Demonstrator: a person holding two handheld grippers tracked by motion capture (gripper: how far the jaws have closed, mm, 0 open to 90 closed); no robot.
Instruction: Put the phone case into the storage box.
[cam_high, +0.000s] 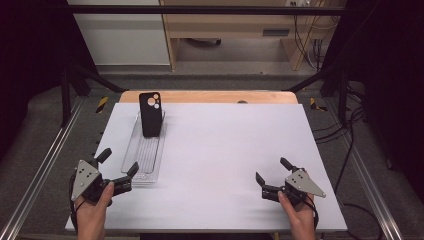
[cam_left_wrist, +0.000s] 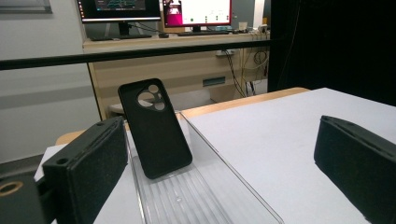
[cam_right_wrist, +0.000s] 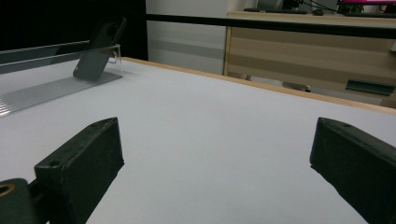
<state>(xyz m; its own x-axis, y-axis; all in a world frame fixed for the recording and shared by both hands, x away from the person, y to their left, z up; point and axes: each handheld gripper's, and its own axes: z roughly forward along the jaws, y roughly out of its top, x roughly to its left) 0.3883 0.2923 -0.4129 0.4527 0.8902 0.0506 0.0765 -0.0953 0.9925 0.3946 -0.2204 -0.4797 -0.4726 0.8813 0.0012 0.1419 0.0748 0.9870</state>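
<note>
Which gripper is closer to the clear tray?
The left gripper: one jaw reaches the clear tray. The right gripper stands apart on bare table.

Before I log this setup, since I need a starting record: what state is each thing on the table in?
Phone case: standing tilted at the far end of the tray, leaning back, camera cutout up.
Clear tray: flat on the white table, holding the case, open on top.
Left gripper: open, jaws apart, at the tray's near end, holding nothing.
Right gripper: open, over bare table, holding nothing.
</note>
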